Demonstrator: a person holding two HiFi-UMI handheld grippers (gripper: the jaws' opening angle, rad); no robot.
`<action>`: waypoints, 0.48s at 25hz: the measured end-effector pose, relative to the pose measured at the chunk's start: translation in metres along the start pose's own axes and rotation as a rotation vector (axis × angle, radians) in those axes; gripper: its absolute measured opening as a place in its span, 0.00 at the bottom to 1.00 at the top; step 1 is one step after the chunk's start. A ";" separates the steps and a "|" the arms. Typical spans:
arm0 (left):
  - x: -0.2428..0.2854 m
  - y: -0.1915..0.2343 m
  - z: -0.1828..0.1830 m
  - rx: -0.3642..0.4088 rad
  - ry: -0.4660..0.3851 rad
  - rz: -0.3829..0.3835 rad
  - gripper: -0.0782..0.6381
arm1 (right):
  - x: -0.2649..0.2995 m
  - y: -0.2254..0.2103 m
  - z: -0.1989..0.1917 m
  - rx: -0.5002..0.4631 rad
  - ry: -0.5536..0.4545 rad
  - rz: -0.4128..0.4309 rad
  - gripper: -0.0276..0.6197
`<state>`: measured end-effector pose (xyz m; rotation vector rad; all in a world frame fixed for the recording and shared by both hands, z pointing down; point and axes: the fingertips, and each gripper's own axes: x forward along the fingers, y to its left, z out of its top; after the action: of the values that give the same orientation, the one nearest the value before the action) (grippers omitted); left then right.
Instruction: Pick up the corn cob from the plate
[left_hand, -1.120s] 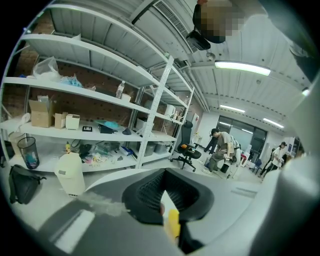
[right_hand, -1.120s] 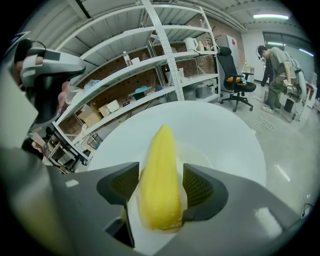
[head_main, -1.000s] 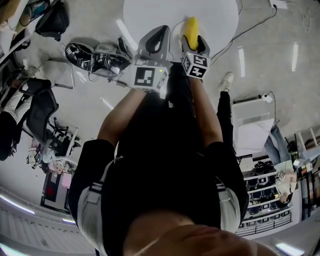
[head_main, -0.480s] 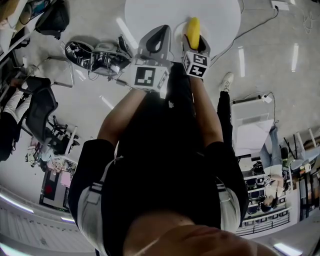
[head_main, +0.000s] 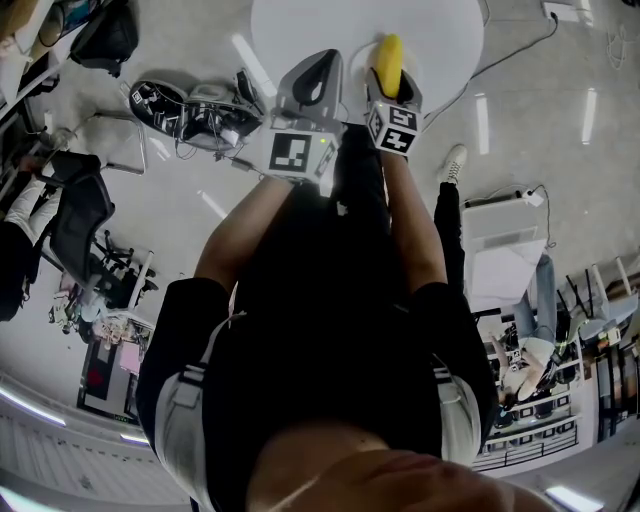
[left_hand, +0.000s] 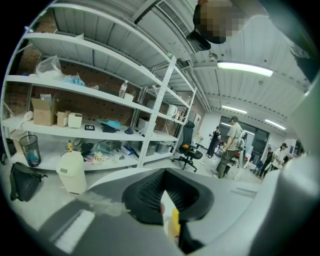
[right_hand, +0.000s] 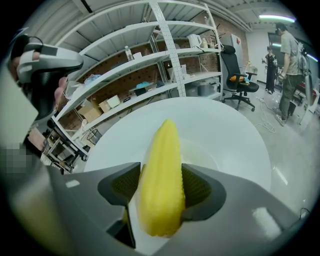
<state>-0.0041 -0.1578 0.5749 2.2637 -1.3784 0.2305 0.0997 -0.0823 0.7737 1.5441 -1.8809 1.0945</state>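
A yellow corn cob (head_main: 386, 55) (right_hand: 162, 175) lies on a white plate (right_hand: 212, 152) on the round white table (head_main: 300, 30) (right_hand: 230, 125). It points away along my right gripper's jaws. My right gripper (head_main: 389, 82) (right_hand: 160, 171) is angled down over the plate with the cob between its dark pads. The jaws have just been closing and stand close against the cob's sides, with a thin gap showing at the left pad. My left gripper (head_main: 313, 68) (left_hand: 167, 172) hovers at the table's near edge, left of the cob, shut and empty.
Metal shelving (left_hand: 100, 115) with boxes stands beyond the table, with a white bin (left_hand: 71, 172) on the floor before it. An office chair (right_hand: 237, 75) and standing people (right_hand: 290, 60) are at the right. Bags and cables (head_main: 190, 110) lie on the floor to the left of the table.
Both grippers and the corn cob hold the same places. Only people in the background have moved.
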 end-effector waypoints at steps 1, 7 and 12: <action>0.000 0.000 0.000 -0.002 0.001 0.000 0.12 | 0.000 0.000 0.000 0.000 -0.002 -0.001 0.45; -0.002 0.000 -0.001 -0.001 -0.002 0.004 0.12 | 0.000 -0.001 0.000 0.008 -0.006 -0.002 0.45; -0.005 -0.001 0.000 0.008 -0.002 0.003 0.12 | -0.005 -0.002 -0.001 0.015 -0.013 -0.004 0.45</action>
<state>-0.0058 -0.1535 0.5728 2.2698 -1.3841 0.2352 0.1026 -0.0793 0.7709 1.5661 -1.8814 1.1025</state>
